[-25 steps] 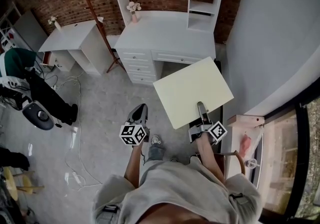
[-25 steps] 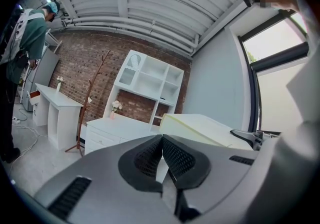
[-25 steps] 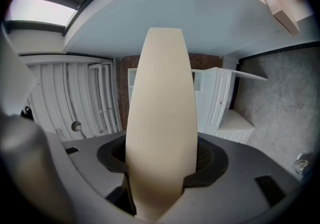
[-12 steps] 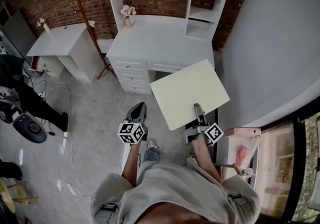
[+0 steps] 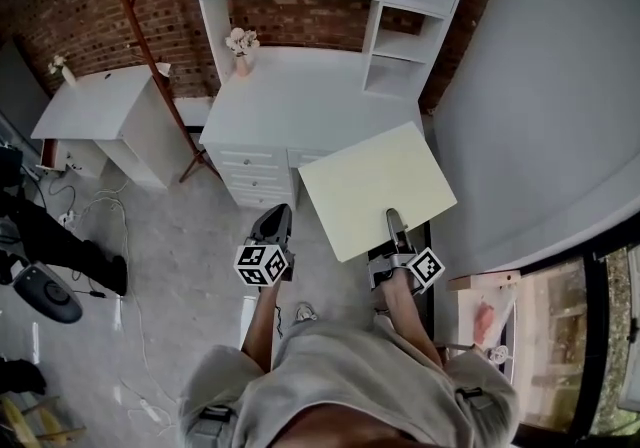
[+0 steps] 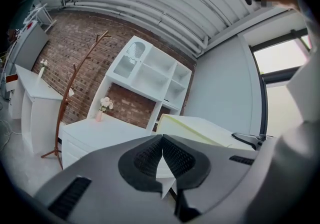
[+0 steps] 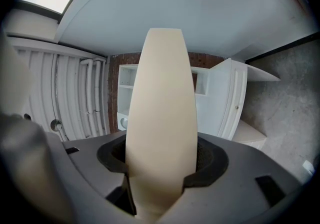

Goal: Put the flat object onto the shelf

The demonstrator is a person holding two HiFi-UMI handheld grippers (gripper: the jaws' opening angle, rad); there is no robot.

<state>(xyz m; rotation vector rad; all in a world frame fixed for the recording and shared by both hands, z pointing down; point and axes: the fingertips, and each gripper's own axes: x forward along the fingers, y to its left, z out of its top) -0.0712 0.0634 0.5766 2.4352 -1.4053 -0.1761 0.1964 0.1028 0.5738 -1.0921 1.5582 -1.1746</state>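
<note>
Stretches both forearms point(image 5: 262, 321) forward from the torso point(image 5: 350, 376). Clamps right gripper point(image 5: 394, 221) on the near edge of the flat board point(image 5: 375, 181), fingers point(image 7: 209, 157) held apart by its thickness. Holds left gripper point(image 5: 279, 218) just left of the board, level, fingers pressed together, nothing between.

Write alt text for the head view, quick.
Seen from above, a person holds a pale flat board in the right gripper, out in front of a white desk with shelves. The left gripper is shut and empty.

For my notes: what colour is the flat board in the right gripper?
Plain pale cream. The flat board shows best in the head view.
</note>
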